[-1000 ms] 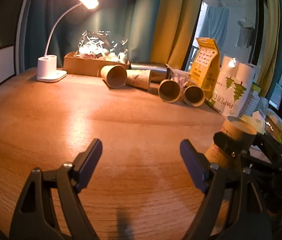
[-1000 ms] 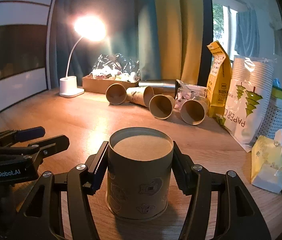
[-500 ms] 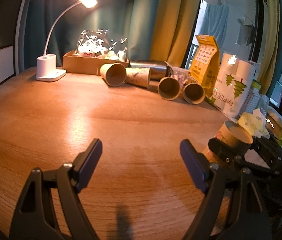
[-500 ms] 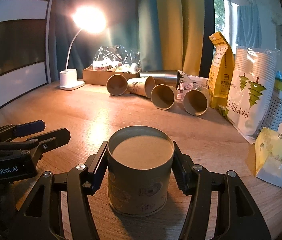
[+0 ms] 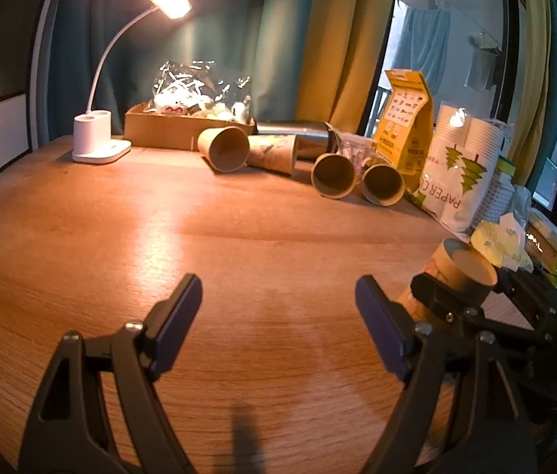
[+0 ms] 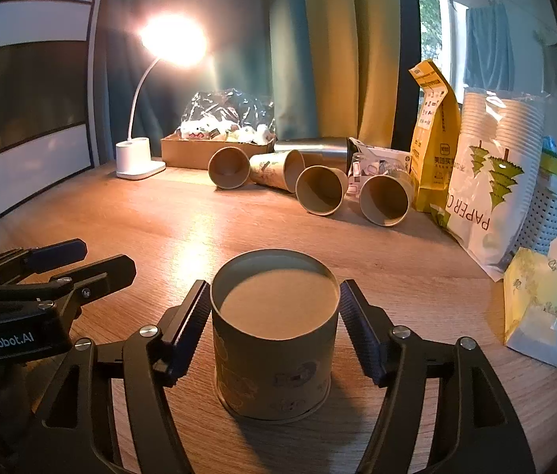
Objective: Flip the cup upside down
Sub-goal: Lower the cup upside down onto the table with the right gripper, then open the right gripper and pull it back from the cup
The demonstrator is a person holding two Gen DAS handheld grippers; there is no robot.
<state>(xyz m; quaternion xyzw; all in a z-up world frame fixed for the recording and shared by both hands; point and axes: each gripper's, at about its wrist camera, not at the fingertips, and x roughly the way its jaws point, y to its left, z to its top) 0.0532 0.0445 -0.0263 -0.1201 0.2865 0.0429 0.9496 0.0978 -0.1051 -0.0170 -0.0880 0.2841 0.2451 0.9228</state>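
While left claw gapes empty, right view alone shows right claw pinching inverted cup.

My wooden table holds an upside-down paper cup, four tipped cups, a desk lamp and a cardboard box.

We read "GenRobot.AI" in white letters on the black body of the left gripper, at the left edge of the right wrist view. To the right of the yellow pouch, a white bag of paper cups carries "PAPER C", running sideways beside green tree shapes; the rest of the word is cut off. The same bag shows "PAPER C" in the left wrist view. The yellow pouch bears print too small to read.
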